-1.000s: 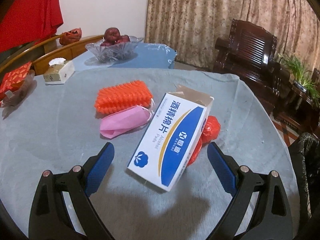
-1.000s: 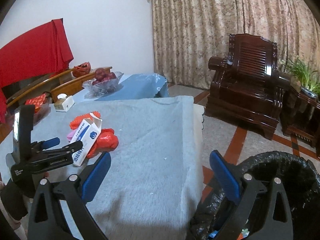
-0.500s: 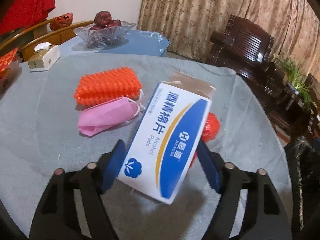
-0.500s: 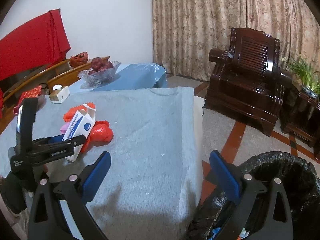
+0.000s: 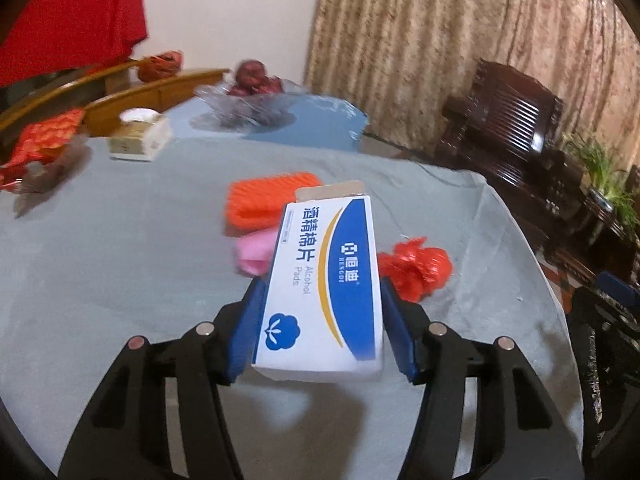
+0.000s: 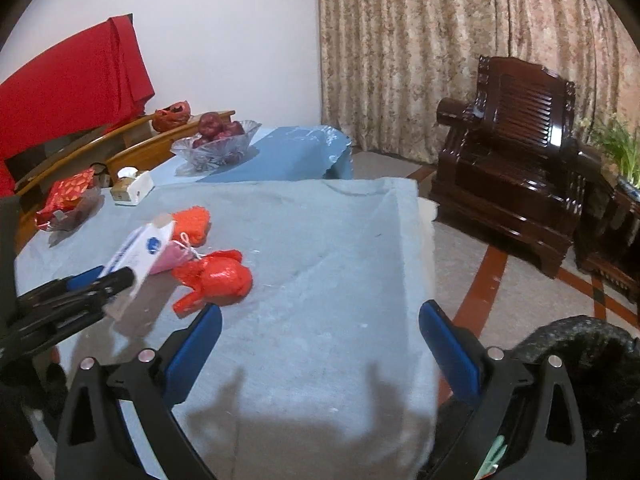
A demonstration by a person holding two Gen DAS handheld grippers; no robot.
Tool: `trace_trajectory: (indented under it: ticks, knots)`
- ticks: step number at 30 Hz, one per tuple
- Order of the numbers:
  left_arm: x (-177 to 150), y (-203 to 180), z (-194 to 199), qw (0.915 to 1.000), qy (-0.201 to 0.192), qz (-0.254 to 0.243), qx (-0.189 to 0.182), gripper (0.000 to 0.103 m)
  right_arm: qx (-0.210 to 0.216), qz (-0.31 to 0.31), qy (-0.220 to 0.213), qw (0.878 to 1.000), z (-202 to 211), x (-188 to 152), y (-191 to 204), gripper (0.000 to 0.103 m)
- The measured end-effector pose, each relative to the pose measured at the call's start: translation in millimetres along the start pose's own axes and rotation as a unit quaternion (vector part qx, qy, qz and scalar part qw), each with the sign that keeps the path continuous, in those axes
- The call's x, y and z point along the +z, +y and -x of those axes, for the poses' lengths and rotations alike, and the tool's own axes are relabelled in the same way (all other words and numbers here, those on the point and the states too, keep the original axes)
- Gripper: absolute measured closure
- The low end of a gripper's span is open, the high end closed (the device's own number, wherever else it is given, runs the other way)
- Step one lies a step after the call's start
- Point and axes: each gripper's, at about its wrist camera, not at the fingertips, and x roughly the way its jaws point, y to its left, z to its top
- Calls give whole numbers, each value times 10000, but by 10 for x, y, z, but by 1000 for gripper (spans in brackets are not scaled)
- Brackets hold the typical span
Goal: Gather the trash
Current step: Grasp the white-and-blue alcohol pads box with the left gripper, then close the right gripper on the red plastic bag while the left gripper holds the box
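Observation:
A white and blue alcohol pads box (image 5: 332, 240) sits between the blue pads of my left gripper (image 5: 321, 292), whose jaws are closing on its sides; the box hangs tilted above the grey tablecloth (image 5: 120, 264). The right wrist view shows that same box (image 6: 140, 252) raised at the left. Behind it on the cloth lie a pink face mask (image 5: 256, 252), an orange foam net (image 5: 268, 196) and a crumpled red plastic bag (image 5: 416, 268). My right gripper (image 6: 320, 316) hovers open and empty over the table's near right corner, right of the red bag (image 6: 216, 280).
A black-lined trash bin (image 6: 580, 344) stands on the floor just right of the table. At the back are a glass fruit bowl (image 6: 216, 144), a tissue box (image 6: 132, 188) and a red packet (image 6: 68, 196). A dark wooden armchair (image 6: 516, 168) stands beyond the table's edge.
The left jaws came in from wide apart onto the box's sides, and the box has risen off the cloth and straightened. The right gripper drifted a little further over the table.

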Motion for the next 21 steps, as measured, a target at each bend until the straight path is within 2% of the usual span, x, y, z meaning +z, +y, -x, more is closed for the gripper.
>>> trace_trajectory:
  ticks: [4,10,16,21]
  knots:
    - [-50,154,134,9992,-110,-42,382,47,119,-58,31,9999,-152,49,127,6]
    - [-68,408,163,9973,-131,72,719,47,299,134,114,9994,-462,113,450,6]
    - [-64,558,57,9959,-100,177,883,48,391,330,286,9983,-747,117,699,7]
    - [-93,614,15,9957,-79,237,895,48,408,396,494,9972,-977,130,769,13]
